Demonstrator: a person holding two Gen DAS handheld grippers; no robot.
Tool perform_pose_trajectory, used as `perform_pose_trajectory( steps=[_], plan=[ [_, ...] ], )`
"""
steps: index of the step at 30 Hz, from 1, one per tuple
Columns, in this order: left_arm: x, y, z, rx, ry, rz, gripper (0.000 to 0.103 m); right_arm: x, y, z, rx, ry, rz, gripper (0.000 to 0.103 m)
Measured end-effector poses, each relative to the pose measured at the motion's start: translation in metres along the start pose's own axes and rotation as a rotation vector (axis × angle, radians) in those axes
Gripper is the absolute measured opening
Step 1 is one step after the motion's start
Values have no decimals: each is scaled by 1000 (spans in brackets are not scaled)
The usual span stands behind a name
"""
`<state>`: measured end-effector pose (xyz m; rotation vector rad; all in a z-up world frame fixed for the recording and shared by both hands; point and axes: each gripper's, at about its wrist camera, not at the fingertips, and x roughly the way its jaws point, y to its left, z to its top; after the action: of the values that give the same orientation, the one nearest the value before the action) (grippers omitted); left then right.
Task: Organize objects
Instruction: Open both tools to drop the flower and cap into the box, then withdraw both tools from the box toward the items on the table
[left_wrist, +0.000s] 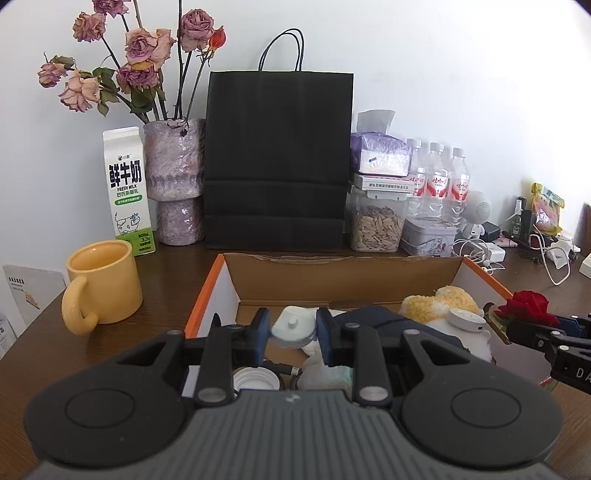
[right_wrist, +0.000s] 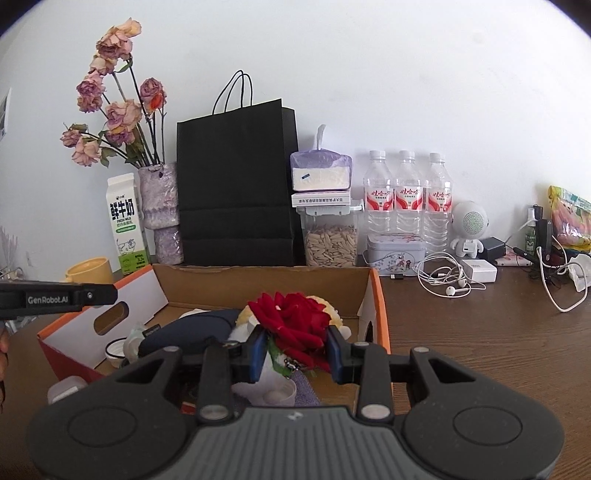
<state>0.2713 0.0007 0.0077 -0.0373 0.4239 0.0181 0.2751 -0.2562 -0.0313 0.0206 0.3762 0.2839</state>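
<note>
Over the cardboard box (left_wrist: 343, 275), left wrist view: our left gripper (left_wrist: 292, 334) has its fingers set narrow around a small white gadget (left_wrist: 293, 326); it sits right between the pads, looks pinched, contact not clear-cut; the box lies directly ahead and below, so the thing is already above the clutter of plush toy (left_wrist: 441, 301) and dark pouch (left_wrist: 384, 319); yellow mug (left_wrist: 105, 280) stands outside, off to the left.

Right wrist view: our right gripper (right_wrist: 295, 350) holds a red rose (right_wrist: 291, 321), fingers narrow on the base, bloom pointing forward and up, stem running back between the pads; the rose hangs over the box's near right part; we judge the right hand nearer to a drop into the box.
</note>
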Motion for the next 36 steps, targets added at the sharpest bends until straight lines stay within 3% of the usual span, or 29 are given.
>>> perform_pose_trajectory(
  steps=[2,3,4,5,6,7,8,24,36],
  plan=[
    [0,0,-1,-5,2,1,31,1,1,-1,-1,5,-4,37],
    [0,1,-1,-9,-1,0,42,2,2,-2,-5,5,-6,41],
    [0,1,-1,-16,-4,0,54,2,2,-2,-7,8,-4,54],
    [-1,2,-1,-25,-12,9,91,2,2,-3,-7,5,-2,74],
    [-2,2,-2,-28,-28,34,102,1,3,-3,-9,-1,-4,86],
    [-4,0,-3,-20,-52,67,103,0,4,-4,-16,-9,-11,100],
    [-5,-2,-2,-11,-58,88,103,-1,6,-4,-23,-20,-17,102],
    [-8,-4,-4,-11,-49,74,103,-6,7,-4,-20,-38,-14,103],
    [-33,-11,-19,-5,-31,13,103,-30,14,-9,-37,-64,3,103]
  ],
)
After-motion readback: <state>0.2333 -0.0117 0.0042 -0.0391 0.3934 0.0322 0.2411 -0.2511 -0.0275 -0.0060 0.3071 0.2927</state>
